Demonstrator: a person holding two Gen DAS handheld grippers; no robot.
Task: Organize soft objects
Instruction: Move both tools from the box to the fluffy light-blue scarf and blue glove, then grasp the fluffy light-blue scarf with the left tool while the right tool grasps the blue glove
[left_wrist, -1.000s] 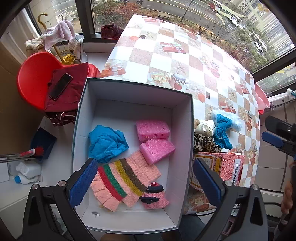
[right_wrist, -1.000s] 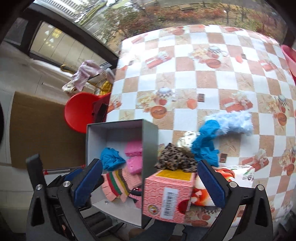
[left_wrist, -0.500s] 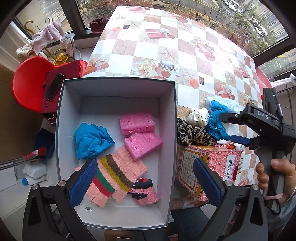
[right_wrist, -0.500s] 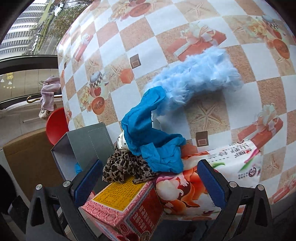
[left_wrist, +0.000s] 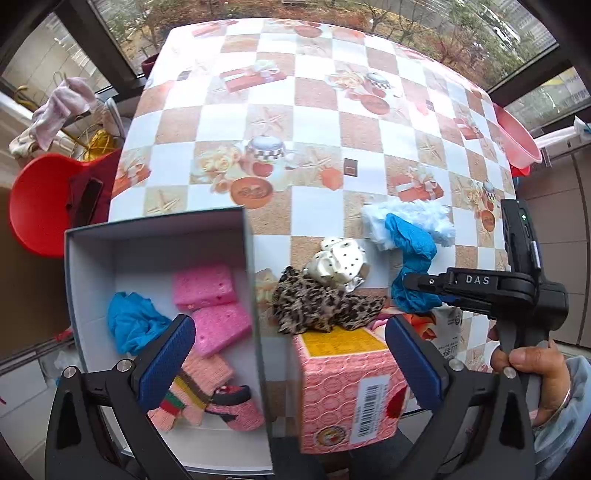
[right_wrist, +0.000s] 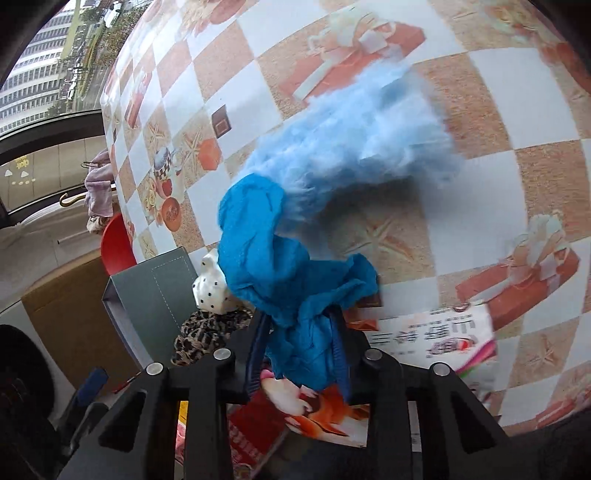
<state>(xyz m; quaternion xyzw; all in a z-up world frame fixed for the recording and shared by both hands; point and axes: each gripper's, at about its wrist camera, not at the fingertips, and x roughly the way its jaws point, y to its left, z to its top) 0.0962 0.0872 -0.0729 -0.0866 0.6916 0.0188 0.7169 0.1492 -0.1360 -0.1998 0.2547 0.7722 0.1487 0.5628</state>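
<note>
A crumpled blue cloth (right_wrist: 273, 258) lies on the checked table against a fluffy light-blue piece (right_wrist: 369, 136). My right gripper (right_wrist: 299, 354) has its jaws closing, and the pads squeeze the cloth's near end. In the left wrist view the right gripper (left_wrist: 421, 291) reaches the same blue cloth (left_wrist: 410, 254) from the right. My left gripper (left_wrist: 288, 332) hangs open and empty above the white box's wall (left_wrist: 251, 277) and a leopard-print cloth (left_wrist: 317, 306). A white dotted item (left_wrist: 340, 262) sits beside the leopard cloth. In the box lie two pink sponges (left_wrist: 207, 284), another blue cloth (left_wrist: 133, 325) and a striped knit (left_wrist: 192, 384).
A pink carton (left_wrist: 343, 384) stands right of the box, under the leopard cloth. A printed packet (right_wrist: 443, 339) lies by the right gripper. A red chair (left_wrist: 40, 195) stands left of the table and a pink basin (left_wrist: 517, 136) at its far right edge.
My right gripper came down onto the blue cloth and its jaws went from wide apart to closed around it. My left gripper slid right, from over the box to over its right wall.
</note>
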